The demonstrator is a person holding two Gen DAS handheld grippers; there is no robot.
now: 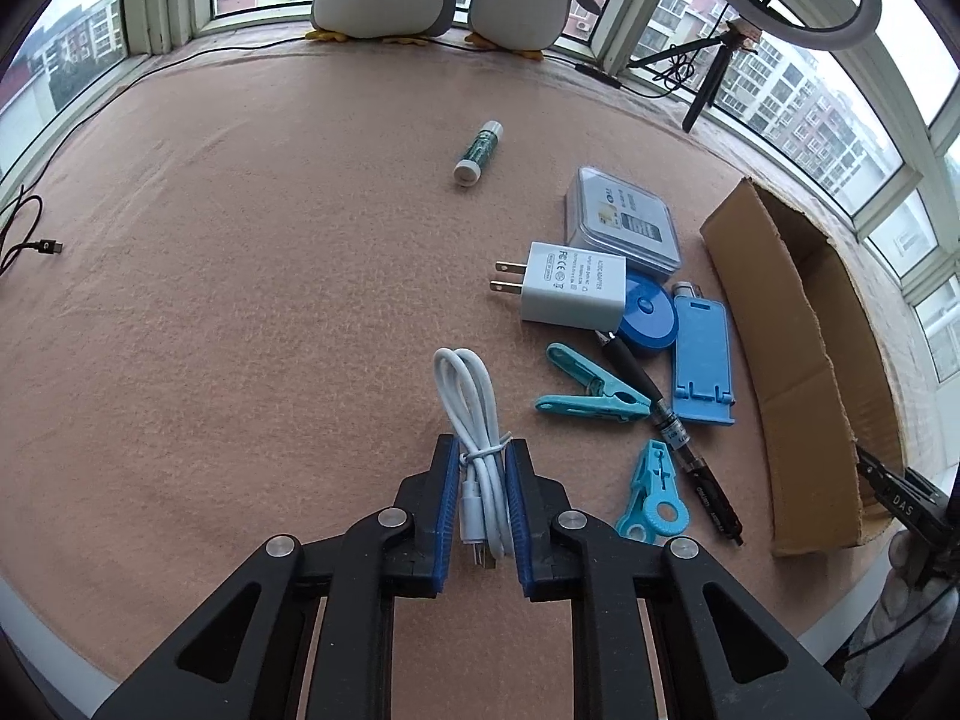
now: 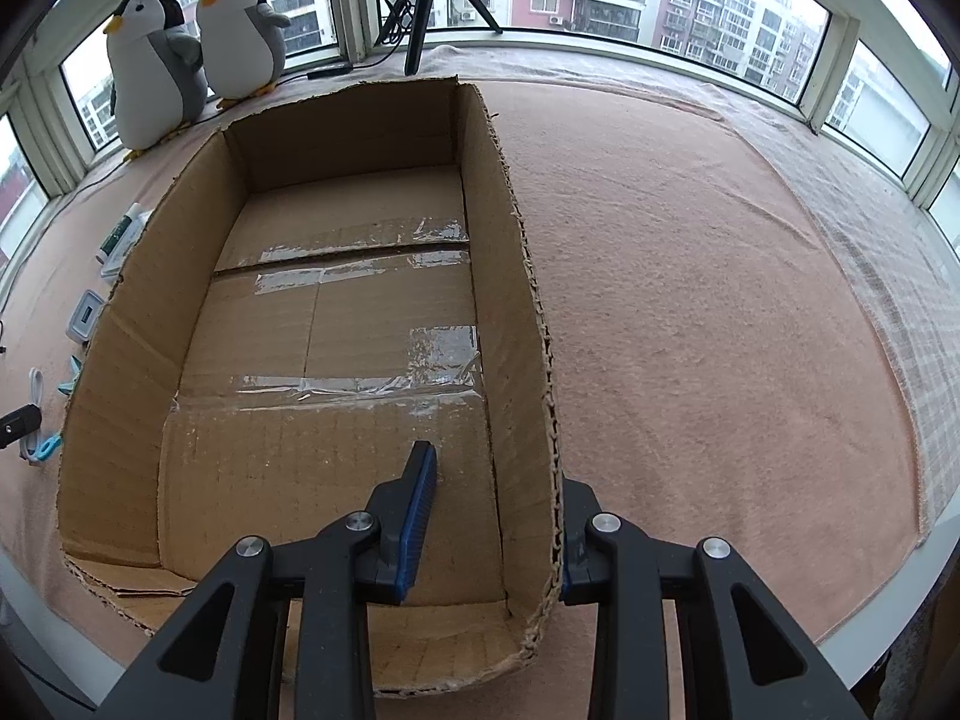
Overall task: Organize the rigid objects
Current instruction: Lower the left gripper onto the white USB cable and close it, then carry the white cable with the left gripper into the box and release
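Your left gripper (image 1: 482, 468) clenched the coiled white USB cable (image 1: 474, 420) lying on the pink felt table (image 1: 240, 300); your right gripper (image 2: 495, 516) gripped the brown cardboard box's (image 2: 336, 300) side wall.

My left gripper (image 1: 483, 474) has matt black plastic arms, dull metal rivets and ribbed blue rubbery pads (image 1: 449, 498), closed on a smooth, glossy white cable (image 1: 474, 420) bound with a thin tie. The table cover (image 1: 240, 300) is a matt, fuzzy pink cloth. To the right, the charger plug (image 1: 573, 291) is smooth white plastic with shiny metal prongs, and the clothes pegs (image 1: 591, 390) are ridged turquoise plastic. My right gripper (image 2: 498, 516) clamps the rough, torn corrugated wall of the cardboard box (image 2: 510, 192), whose matt brown floor bears wrinkled glossy clear tape (image 2: 360, 387). Far off, two penguin toys (image 2: 192, 48) look soft and plush.
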